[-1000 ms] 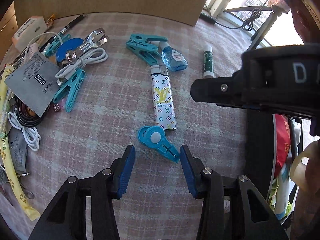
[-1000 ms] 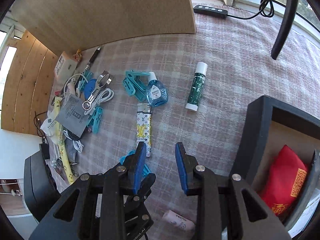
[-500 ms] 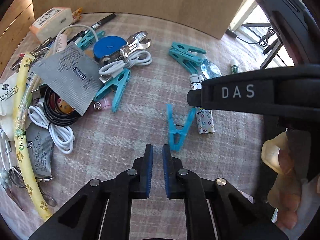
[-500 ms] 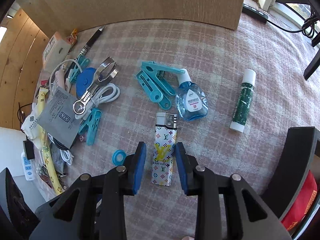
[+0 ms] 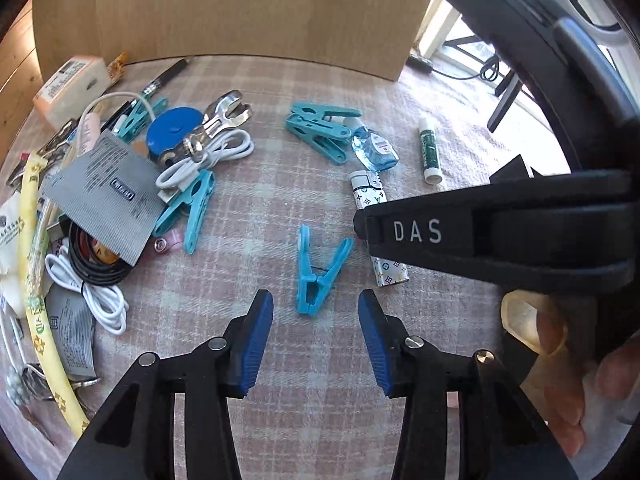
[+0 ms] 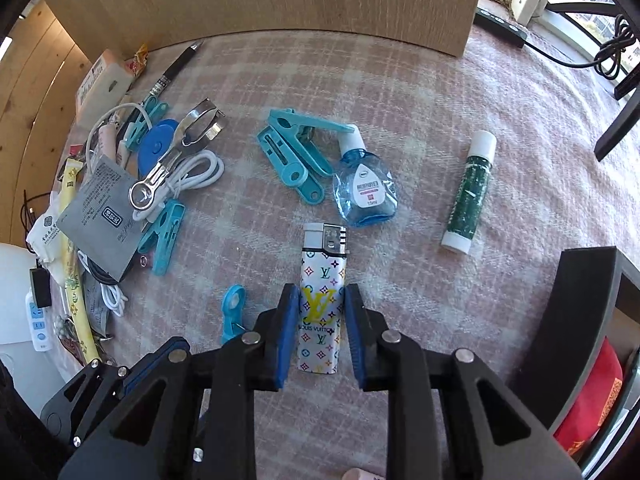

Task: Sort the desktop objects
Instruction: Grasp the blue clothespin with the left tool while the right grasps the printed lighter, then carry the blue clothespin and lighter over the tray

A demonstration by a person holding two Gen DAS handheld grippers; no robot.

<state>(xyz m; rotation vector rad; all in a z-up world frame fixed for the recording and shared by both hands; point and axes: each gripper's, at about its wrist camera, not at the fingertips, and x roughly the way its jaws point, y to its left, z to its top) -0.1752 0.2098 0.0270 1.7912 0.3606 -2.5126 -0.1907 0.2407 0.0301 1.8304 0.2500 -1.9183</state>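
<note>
A white patterned lighter (image 6: 321, 299) lies on the plaid cloth; my right gripper (image 6: 321, 328) has its blue pads on both sides of the lighter's lower half, touching or nearly touching it. In the left wrist view the lighter (image 5: 378, 224) is partly hidden by the right gripper's body. My left gripper (image 5: 316, 338) is open and empty, just short of a teal clothes peg (image 5: 316, 274) lying on the cloth; the peg also shows in the right wrist view (image 6: 232, 312).
Teal pegs (image 6: 292, 158), an eye-drop bottle (image 6: 366, 190) and a green tube (image 6: 470, 194) lie beyond the lighter. A heap of cables, a foil packet (image 6: 100, 208) and a metal clip (image 6: 176, 152) sits left. A black box (image 6: 576, 320) stands right.
My left gripper shut, then opened wide; the teal peg now lies on its side in front of it. My right gripper moved forward and down around the lighter.
</note>
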